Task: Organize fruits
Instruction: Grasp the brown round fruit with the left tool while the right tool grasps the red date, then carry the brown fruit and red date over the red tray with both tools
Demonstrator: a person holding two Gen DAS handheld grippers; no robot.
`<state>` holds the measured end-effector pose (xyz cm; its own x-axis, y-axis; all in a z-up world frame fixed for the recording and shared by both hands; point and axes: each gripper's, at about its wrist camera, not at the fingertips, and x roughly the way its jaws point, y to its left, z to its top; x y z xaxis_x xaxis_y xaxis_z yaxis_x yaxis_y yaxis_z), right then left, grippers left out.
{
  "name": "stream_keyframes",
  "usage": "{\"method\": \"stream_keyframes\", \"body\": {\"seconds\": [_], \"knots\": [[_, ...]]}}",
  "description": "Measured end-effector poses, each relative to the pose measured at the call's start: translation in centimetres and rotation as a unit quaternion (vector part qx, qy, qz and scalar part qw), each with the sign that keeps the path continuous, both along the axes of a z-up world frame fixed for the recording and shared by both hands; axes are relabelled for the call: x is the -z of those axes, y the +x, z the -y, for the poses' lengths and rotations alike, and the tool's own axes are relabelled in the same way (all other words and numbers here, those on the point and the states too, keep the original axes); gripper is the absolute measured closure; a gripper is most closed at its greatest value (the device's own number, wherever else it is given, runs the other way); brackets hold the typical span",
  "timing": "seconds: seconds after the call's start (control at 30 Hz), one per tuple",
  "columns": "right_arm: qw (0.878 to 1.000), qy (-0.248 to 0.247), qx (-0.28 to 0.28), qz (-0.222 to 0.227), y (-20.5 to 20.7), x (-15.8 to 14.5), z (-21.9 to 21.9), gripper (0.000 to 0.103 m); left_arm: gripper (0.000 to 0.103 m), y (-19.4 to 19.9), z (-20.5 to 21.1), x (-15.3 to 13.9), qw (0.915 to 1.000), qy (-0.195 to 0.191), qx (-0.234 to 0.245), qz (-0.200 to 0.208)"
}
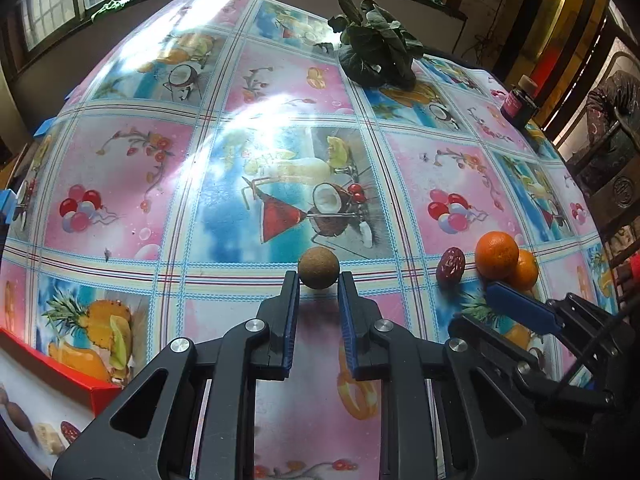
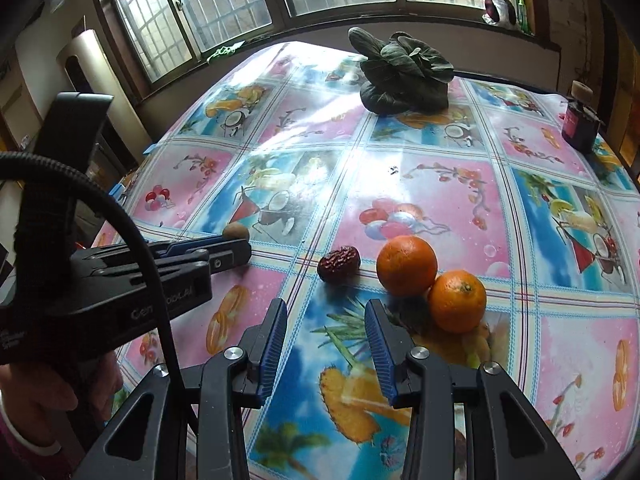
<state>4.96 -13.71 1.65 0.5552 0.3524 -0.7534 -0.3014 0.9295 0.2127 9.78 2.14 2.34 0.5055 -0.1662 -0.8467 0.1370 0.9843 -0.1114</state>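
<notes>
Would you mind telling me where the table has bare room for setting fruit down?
Free: the wide stretch between the leafy vegetable and the oranges. Crowded: the near edge, where date, oranges and brown ball sit.

Looks like someone's home: fruit-print oilcloth on the worktop [image 2: 420,184], barred windows [image 2: 224,4] behind (leafy greens [image 2: 404,76] too).

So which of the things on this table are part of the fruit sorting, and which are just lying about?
Part of the job:
brown fruit, just ahead of the open left gripper
red date
two oranges, touching
right gripper, open, holding nothing

Lying about:
leafy greens
dark jar
red box
</notes>
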Motion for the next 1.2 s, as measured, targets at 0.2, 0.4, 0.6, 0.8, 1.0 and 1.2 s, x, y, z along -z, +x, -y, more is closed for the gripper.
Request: {"method": "stream_keyframes", "body": {"seconds": [0.2, 0.4, 0.6, 0.8, 1.0, 1.2], "knots": [[0.999, -0.035, 0.010, 0.012, 1.9, 0.5, -1.4, 0.064, 0.084, -2.0, -1.5, -1.3, 0.9998, 0.012, -0.013, 0.013], [0.997, -0.071, -0.006, 0.025, 2.0, 0.9, -2.5, 0.083, 0.084, -4.0, -2.3, -1.7, 0.9994, 0.022, -0.021, 0.015], [0.999, -0.039, -0.009, 0.028, -0.2, -0.2, -1.5, 0.083, 0.084, -6.4, -3.2, -2.1, 0.9993, 0.013, -0.030, 0.019], [0.999, 0.009, -0.029, 0.029, -3.8, -1.8, -1.4, 0.083, 0.084, -9.1, -4.9, -2.6, 0.9987, 0.011, -0.044, 0.024], [0.997, 0.022, -0.068, 0.037, -7.0, -2.9, -3.9, 0.083, 0.084, -12.2, -7.2, -3.3, 0.9973, 0.014, -0.064, 0.033], [0.992, 0.033, -0.113, 0.047, -9.5, -3.6, -7.7, 0.083, 0.084, -15.5, -10.3, -3.8, 0.9953, 0.016, -0.088, 0.036]]}}
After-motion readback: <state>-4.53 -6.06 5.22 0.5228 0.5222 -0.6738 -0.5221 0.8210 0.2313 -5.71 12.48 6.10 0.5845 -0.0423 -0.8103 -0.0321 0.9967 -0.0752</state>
